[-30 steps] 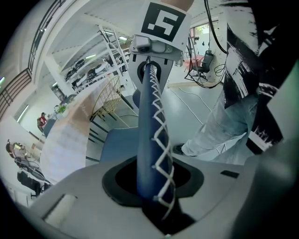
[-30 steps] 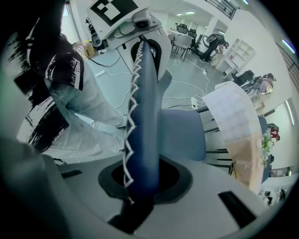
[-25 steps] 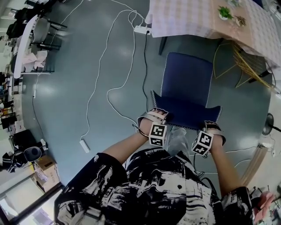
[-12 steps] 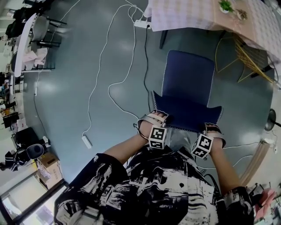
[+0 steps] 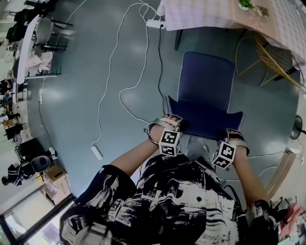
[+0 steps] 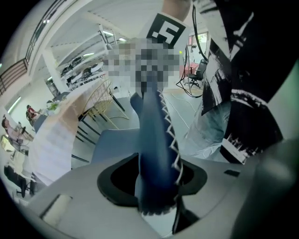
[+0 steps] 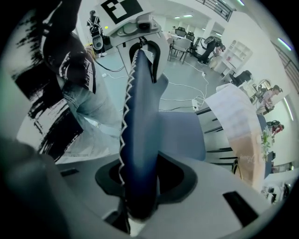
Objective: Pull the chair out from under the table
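Note:
The blue chair [image 5: 205, 79] stands out on the floor, its seat free of the checked table [image 5: 201, 14]. Its backrest [image 5: 205, 119] faces me, with white zigzag stitching along the edge. My left gripper [image 5: 173, 125] sits over the backrest's left top corner and my right gripper [image 5: 233, 138] over the right top corner. In the left gripper view the backrest [image 6: 156, 154] runs between the jaws of the left gripper [image 6: 156, 198]. The right gripper view shows the backrest [image 7: 140, 140] between the jaws of the right gripper [image 7: 139, 200]. Both pairs of jaws have just been opening and stand loose around the backrest.
White cables [image 5: 112, 62] loop over the floor to a power strip [image 5: 154, 22] by the table leg; a second strip [image 5: 97, 152] lies left. A wire-frame chair [image 5: 272, 57] stands right of the blue one. Desks and office chairs [image 5: 45, 33] line the far left.
The chair and both grippers have come slightly further away from the table. The grippers stay at the backrest's top corners.

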`<state>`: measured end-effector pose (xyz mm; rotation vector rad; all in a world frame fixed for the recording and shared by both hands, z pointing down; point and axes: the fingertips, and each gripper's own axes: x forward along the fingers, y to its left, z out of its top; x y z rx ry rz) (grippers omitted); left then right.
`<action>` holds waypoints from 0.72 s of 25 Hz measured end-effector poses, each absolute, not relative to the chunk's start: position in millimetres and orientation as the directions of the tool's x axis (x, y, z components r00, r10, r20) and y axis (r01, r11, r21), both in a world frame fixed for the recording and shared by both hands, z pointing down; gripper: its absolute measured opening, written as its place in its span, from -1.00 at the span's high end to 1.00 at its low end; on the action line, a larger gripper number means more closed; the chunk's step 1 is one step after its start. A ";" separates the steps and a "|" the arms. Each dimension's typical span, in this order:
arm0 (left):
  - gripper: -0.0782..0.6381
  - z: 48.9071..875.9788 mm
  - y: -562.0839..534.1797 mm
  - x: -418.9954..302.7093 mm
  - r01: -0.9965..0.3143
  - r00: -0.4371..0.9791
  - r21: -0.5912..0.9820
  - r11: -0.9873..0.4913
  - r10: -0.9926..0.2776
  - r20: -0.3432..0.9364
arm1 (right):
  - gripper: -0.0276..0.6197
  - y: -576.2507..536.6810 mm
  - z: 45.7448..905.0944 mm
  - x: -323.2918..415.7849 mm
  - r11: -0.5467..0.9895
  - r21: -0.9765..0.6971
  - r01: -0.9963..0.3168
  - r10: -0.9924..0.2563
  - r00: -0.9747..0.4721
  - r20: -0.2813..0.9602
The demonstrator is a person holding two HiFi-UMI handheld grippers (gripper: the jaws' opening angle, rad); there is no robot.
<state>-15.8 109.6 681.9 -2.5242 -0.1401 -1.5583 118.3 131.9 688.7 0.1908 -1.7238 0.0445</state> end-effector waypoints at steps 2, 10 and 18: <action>0.17 670.3 107.8 -29.1 0.163 0.433 0.002 -0.987 0.074 0.898 | 0.54 135.3 674.8 120.4 0.990 0.024 -0.141 -0.048 -0.166 0.985; 0.54 580.5 95.3 -58.4 0.180 0.423 0.349 -0.920 0.393 0.817 | 0.75 114.6 563.0 117.7 0.966 -0.179 -0.184 0.104 -0.356 0.929; 0.62 409.5 -91.6 20.8 -0.307 0.926 0.194 -0.932 -0.246 0.286 | 0.79 -95.8 386.5 114.0 0.693 -0.003 -0.721 -0.652 -0.628 0.425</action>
